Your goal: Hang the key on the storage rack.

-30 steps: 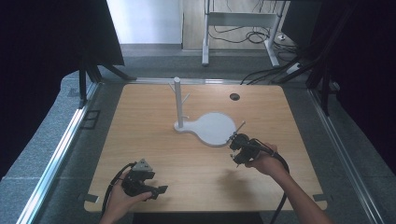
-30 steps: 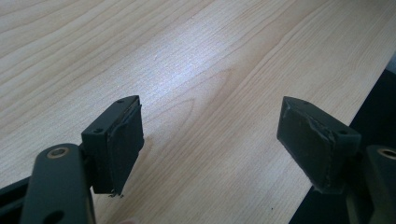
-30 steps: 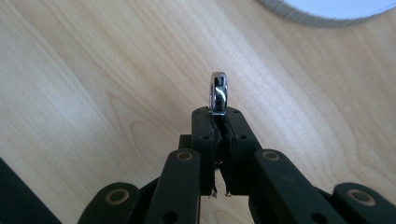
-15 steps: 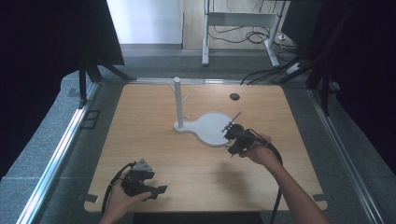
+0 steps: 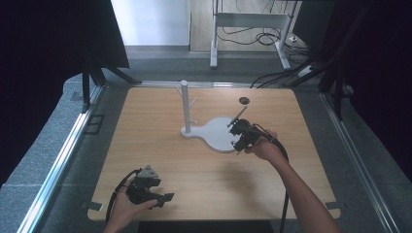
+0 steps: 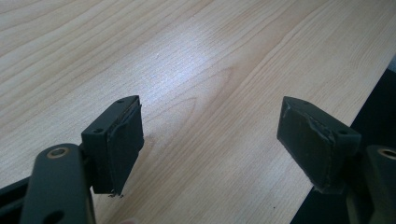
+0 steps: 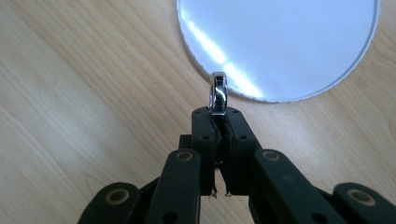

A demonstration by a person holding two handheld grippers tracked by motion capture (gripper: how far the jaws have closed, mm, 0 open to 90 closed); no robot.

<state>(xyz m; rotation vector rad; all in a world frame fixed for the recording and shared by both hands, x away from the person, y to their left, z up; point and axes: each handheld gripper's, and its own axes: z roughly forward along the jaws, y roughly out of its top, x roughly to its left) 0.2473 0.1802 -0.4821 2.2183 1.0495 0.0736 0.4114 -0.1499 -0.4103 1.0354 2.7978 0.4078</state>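
Observation:
A white stand rises mid-table, with a pegged post (image 5: 184,104) and a flat rounded base (image 5: 216,132). My right gripper (image 5: 239,135) hovers over the right edge of that base. It is shut on a small shiny metal ring (image 7: 218,92), seen edge-on and poking up from the closed jaws in the right gripper view (image 7: 218,114). The round white base (image 7: 289,42) lies just beyond the ring. My left gripper (image 5: 163,197) rests low near the table's front edge, open with nothing between its pads (image 6: 210,126).
The wooden table (image 5: 160,145) has a small black round spot (image 5: 244,101) at the back right. Its front edge runs close beside the left gripper (image 6: 369,93). Dark curtains and metal rails flank the table; cables lie on the floor behind.
My right gripper has travelled away from the person and slightly left, from beside the white base to over its right edge, still holding the ring. The left gripper has stayed put.

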